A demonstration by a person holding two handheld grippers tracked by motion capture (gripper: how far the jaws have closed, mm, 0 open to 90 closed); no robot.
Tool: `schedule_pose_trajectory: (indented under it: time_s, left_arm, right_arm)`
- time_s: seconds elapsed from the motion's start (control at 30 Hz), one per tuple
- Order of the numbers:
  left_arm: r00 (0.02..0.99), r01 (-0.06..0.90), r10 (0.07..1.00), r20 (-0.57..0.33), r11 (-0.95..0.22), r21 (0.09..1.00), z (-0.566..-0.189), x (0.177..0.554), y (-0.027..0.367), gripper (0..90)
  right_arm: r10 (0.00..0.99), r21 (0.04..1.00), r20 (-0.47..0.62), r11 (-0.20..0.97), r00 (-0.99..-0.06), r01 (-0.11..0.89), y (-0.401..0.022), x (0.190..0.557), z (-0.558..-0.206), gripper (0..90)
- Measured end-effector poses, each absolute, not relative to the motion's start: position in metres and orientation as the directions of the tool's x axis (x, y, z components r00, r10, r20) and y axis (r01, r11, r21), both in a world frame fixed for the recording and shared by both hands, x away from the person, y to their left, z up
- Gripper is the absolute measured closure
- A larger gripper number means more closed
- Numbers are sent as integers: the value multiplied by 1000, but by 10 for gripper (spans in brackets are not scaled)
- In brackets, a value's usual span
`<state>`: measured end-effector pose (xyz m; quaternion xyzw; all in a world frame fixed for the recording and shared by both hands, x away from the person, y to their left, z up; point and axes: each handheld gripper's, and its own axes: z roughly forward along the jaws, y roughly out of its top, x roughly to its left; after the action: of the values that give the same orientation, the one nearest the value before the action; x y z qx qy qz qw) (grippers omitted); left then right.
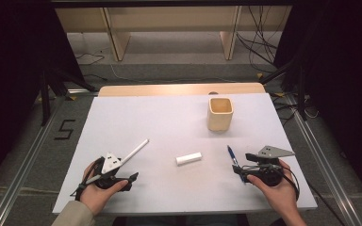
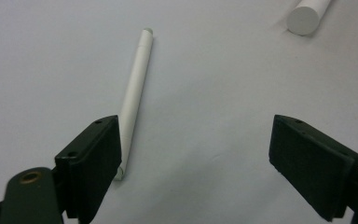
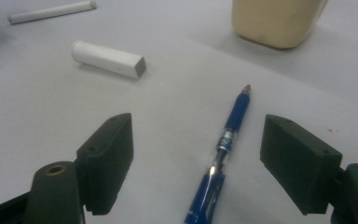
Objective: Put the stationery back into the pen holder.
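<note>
A blue pen lies flat on the white table sheet, tip pointing away from me. My right gripper stands open around the pen's near half, and neither pad touches it. A long white pen lies at the left. Its near end rests against the inner side of one jaw of my left gripper, which is wide open with nothing pressed between the pads. A short white cylinder lies between the two hands.
A beige square cup stands upright at the back right of the sheet. The table's front edge runs just under both hands. Beyond the far edge are a wooden shelf frame, tripod legs and loose cables on the floor.
</note>
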<state>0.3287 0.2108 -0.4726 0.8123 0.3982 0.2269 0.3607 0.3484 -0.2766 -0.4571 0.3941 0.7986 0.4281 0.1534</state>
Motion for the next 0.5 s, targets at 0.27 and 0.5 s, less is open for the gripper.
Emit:
schedule_pose_trajectory:
  time_s: [0.27, 0.5]
  left_arm:
    - [573, 479, 816, 80, -413, 775, -471, 328, 209, 170]
    - [568, 478, 818, 87, -415, 774, -470, 329, 209, 172]
  right_arm:
    - [796, 776, 81, 327, -600, 539, -278, 352, -451, 377]
    - [822, 710, 96, 339, -562, 617, -276, 364, -446, 450]
